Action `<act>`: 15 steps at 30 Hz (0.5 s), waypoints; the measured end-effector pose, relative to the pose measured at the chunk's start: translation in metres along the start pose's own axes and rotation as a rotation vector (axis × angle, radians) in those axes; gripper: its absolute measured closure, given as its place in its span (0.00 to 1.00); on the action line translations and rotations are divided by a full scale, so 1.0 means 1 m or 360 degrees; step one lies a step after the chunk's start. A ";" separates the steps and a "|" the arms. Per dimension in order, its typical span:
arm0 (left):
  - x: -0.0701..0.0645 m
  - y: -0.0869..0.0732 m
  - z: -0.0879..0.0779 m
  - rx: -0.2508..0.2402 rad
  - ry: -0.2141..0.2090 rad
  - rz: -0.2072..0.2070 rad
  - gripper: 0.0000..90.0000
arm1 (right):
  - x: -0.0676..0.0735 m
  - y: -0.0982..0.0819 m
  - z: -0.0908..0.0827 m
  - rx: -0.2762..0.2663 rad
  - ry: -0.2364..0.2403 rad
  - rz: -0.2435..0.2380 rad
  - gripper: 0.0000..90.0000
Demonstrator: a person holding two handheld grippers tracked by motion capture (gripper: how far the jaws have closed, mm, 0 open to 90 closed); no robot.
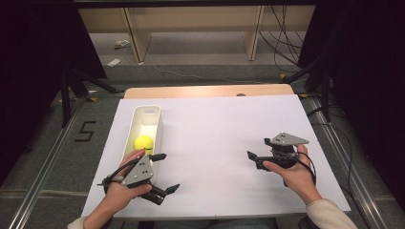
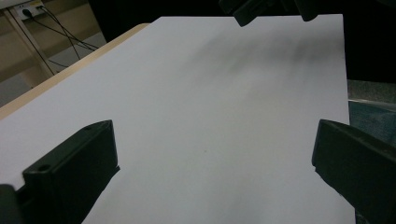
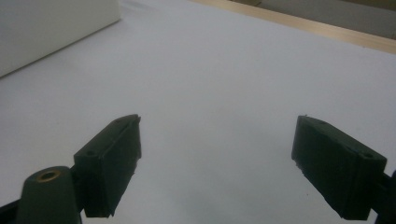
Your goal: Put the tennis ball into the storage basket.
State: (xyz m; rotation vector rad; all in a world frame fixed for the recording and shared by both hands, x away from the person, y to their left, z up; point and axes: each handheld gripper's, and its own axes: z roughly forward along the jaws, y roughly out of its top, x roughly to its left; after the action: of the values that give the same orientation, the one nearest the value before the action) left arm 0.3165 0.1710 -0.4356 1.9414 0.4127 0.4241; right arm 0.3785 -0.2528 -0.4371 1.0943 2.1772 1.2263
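High view: white bin [image 1: 154, 112] runs lengthwise away from the person, tennis ball [image 1: 143, 142] inside; left tool [image 1: 165, 173] and right tool [image 1: 258, 151] gape empty.

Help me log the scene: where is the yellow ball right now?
In the high view, the yellow ball lies inside the white bin at the table's left, just beyond the left gripper.
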 end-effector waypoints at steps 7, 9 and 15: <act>0.000 0.000 0.000 -0.0007 -0.0001 -0.0001 0.00 | 0.002 -0.005 -0.006 -0.0010 0.0004 -0.0004 0.18; 0.000 0.000 -0.001 -0.0010 -0.0002 0.0000 0.00 | 0.003 -0.006 -0.006 -0.0010 0.0006 -0.0003 0.18; 0.000 0.001 -0.001 -0.0014 -0.0005 0.0006 0.00 | 0.003 -0.006 -0.006 -0.0014 -0.0006 -0.0011 0.18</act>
State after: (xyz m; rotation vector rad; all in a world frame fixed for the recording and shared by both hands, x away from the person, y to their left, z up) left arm 0.3164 0.1711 -0.4341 1.9344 0.4046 0.4249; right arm 0.3701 -0.2549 -0.4390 1.0837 2.1690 1.2288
